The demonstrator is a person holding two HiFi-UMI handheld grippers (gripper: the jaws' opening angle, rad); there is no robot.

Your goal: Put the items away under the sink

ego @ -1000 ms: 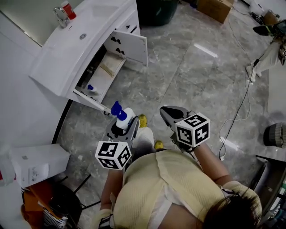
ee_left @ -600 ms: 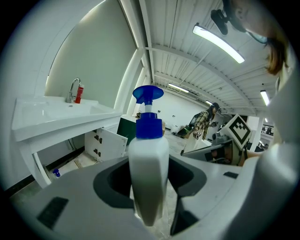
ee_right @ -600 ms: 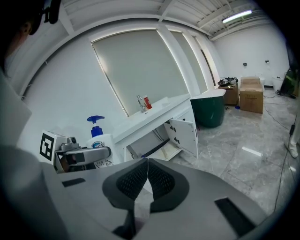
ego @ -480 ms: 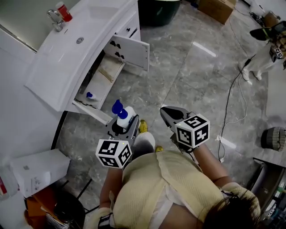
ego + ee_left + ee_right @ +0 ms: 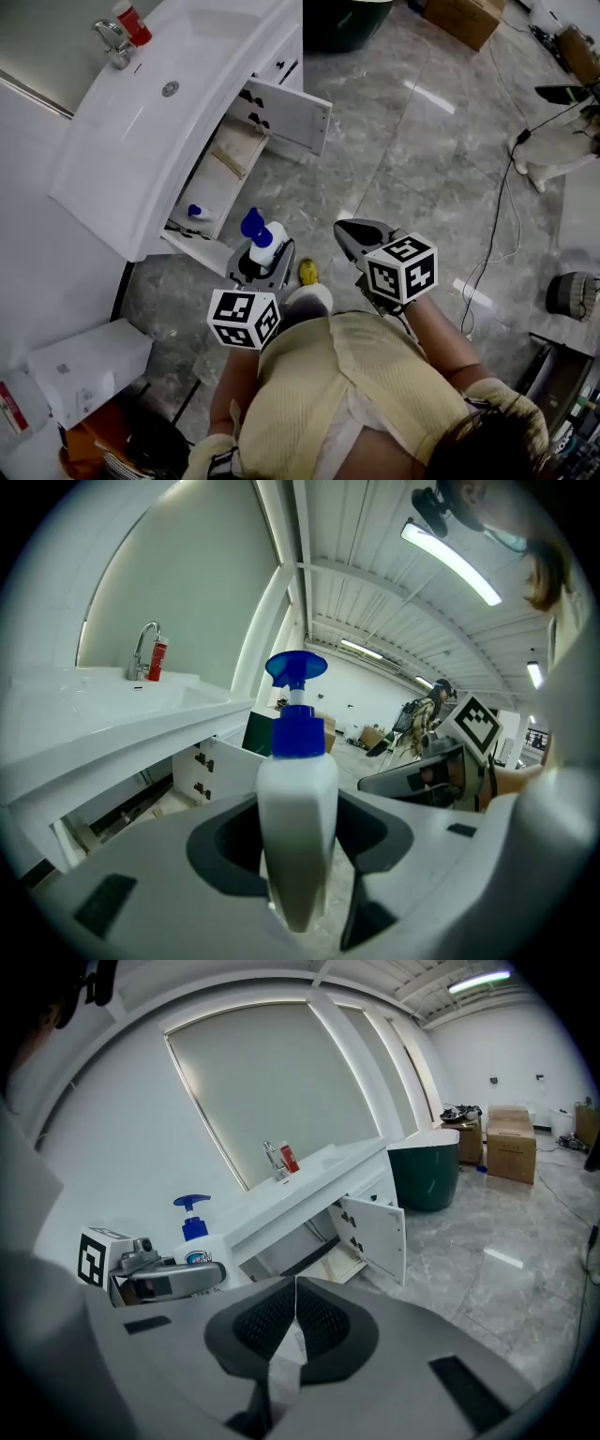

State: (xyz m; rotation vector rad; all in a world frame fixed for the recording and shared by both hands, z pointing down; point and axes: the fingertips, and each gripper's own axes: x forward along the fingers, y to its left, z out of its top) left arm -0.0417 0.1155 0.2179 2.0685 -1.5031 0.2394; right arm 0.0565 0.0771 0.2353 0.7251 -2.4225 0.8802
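**Pump bottle gripped on the left, sink cabinet open ahead**

The left hand-held gripper [image 5: 264, 265] is clenched on a white pump bottle [image 5: 270, 240] with a blue pump head. The bottle stands upright between its 2 jaws, with both pads pressed to its sides, above the grey marble floor [image 5: 394, 169]. The right hand-held gripper [image 5: 345, 230] is level with the left one, to its right and apart from it. Its 2 jaws are closed tip to tip and grip nothing.

Ahead of the left hand-held gripper and off to its left stands the white sink [image 5: 141, 141], and 1 cabinet door [image 5: 291, 114] below it is swung open. A small blue-capped item [image 5: 194, 212] sits inside the open compartment near the front edge, just ahead-left of the held bottle. Far ahead, on the sink's surface, a red container [image 5: 131, 23] stands right beside the faucet [image 5: 111, 36].
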